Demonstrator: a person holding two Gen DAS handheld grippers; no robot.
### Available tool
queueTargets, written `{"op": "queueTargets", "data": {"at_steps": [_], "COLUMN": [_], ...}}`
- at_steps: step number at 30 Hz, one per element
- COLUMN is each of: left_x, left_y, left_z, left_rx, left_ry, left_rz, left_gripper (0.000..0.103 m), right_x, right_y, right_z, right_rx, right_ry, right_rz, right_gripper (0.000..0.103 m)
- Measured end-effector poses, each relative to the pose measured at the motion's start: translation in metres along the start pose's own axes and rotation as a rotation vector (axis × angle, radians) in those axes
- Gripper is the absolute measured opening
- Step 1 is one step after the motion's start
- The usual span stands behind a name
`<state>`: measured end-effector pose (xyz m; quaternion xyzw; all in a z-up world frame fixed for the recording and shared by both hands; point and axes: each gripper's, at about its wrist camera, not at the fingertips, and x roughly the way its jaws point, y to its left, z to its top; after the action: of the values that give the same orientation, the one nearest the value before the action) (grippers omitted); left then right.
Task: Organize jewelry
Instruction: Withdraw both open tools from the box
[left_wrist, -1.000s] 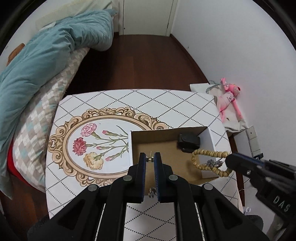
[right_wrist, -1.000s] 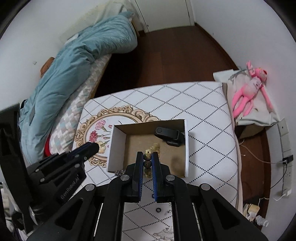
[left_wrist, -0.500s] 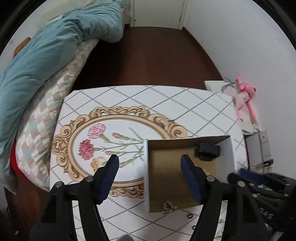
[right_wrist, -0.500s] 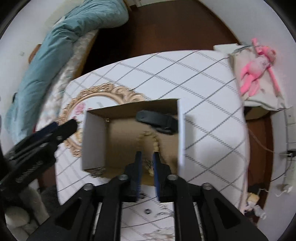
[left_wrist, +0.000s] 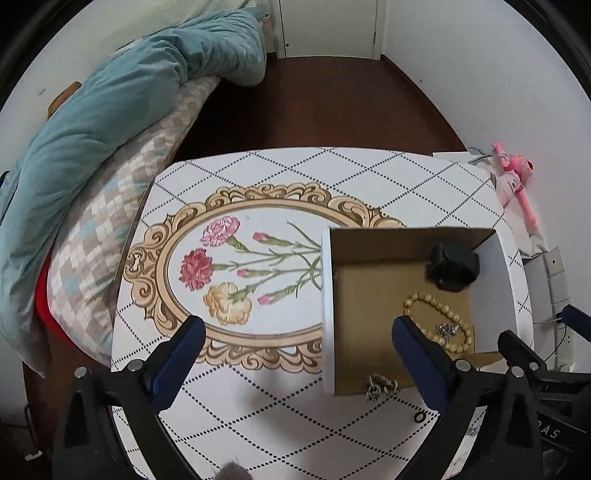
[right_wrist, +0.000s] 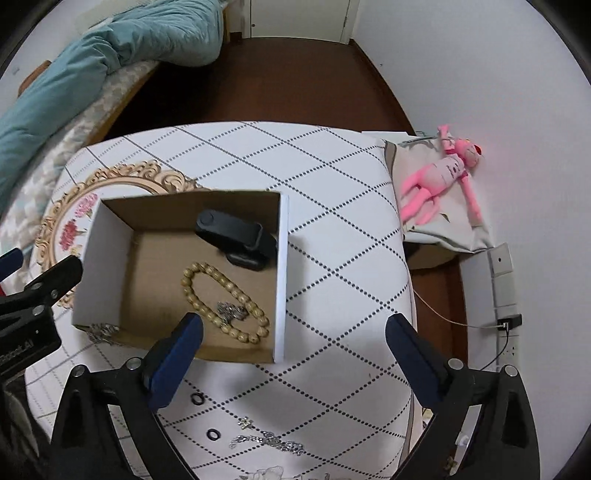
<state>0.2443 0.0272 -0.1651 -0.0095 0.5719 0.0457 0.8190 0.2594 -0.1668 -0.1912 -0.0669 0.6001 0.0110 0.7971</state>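
Observation:
An open cardboard box (right_wrist: 281, 266) (left_wrist: 327, 302) stands on the table. Inside lie a wooden bead bracelet (right_wrist: 207, 291) (left_wrist: 432, 301), a small silver piece (right_wrist: 232, 310) (left_wrist: 447, 328) on the beads, and a black band (right_wrist: 236, 236) (left_wrist: 452, 267). A gold chain (left_wrist: 380, 386) (right_wrist: 101, 332) lies at the box's near edge. Black rings (right_wrist: 197, 399), a silver charm (right_wrist: 244, 422) and a silver chain (right_wrist: 273, 440) lie on the table near me. My left gripper (left_wrist: 297, 338) is open and empty above the box's left wall. My right gripper (right_wrist: 293, 334) is open and empty above the box's near right corner.
The table has a white quilted cover (right_wrist: 332, 184) with a floral oval print (left_wrist: 236, 273). A bed with a teal duvet (left_wrist: 110, 110) stands left. A pink plush toy (right_wrist: 439, 177) lies on a bag to the right, by the wall and a cable (right_wrist: 443, 317).
Both grippers were shut a second ago; the left opened first, then the right. The bead bracelet and silver piece the right one held now lie in the box. Both grippers pulled back.

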Motion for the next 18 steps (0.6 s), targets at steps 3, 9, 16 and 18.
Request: {"op": "queueTargets", "data": {"at_steps": [3,9,16,18], "left_x": [-0.002,-0.015,-0.048,-0.06], "left_y": [-0.001,-0.002,-0.002,-0.002], "left_z": [-0.005,-0.014,-0.023,-0.028], "left_rx": [0.0,-0.011,-0.018,-0.017], "left_ry": [-0.006,-0.03,-0.093,-0.109], "left_rz": [0.005,0.007,0.011,0.003], "left_gripper": [0.103,0.103,0.103,0.103], "right_x": [0.001,-0.007,-0.041,-0.055], "right_y": [-0.003,-0.007,-0.011,-0.013], "right_z": [-0.004,-0.01,-0.023,-0.028], "right_rx": [0.013,0.039,0.049,0.055], "right_ry": [-0.004,-0.033,-0.104,-0.131], "right_rz": [0.0,-0.003,-0.016,-0.023], "right_gripper": [0.103,0.103,0.103,0.103]}}
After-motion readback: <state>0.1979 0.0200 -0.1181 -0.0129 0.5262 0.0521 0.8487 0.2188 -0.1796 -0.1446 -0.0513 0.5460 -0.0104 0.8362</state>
